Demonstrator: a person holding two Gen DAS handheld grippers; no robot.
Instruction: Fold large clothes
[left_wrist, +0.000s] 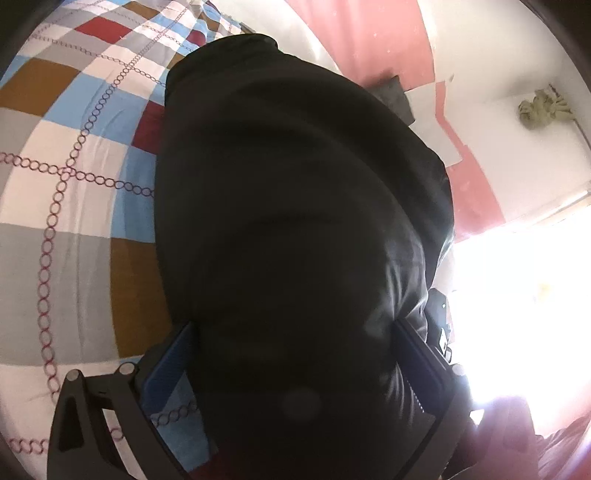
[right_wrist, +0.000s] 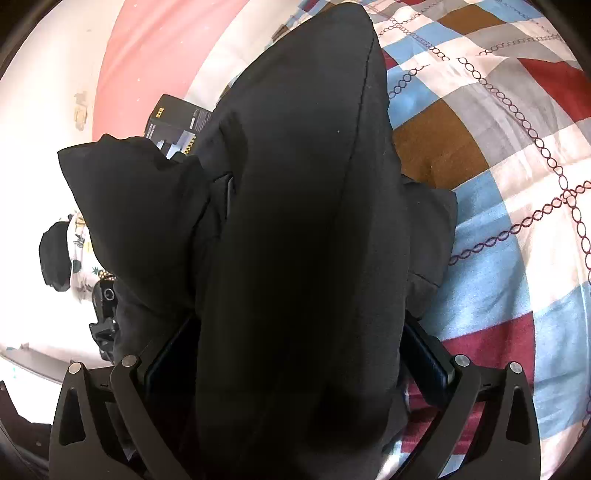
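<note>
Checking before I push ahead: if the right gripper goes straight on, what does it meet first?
The black garment: it already lies between the open right gripper jaws and fills the line ahead, over the checked bedspread.

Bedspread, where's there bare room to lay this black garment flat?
Free: the checked bedspread left of the black garment in the left view, and right of it in the right view. Crowded: the wall side, with a dark box beside the garment.

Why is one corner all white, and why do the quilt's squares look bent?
Left wrist view: daylight from the window overexposes the lower right, with a pink haze below it; the black garment is so dark its folds barely show. Right wrist view: evener light. Both views: the fisheye lens curves the checked quilt and darkens the corners.
</note>
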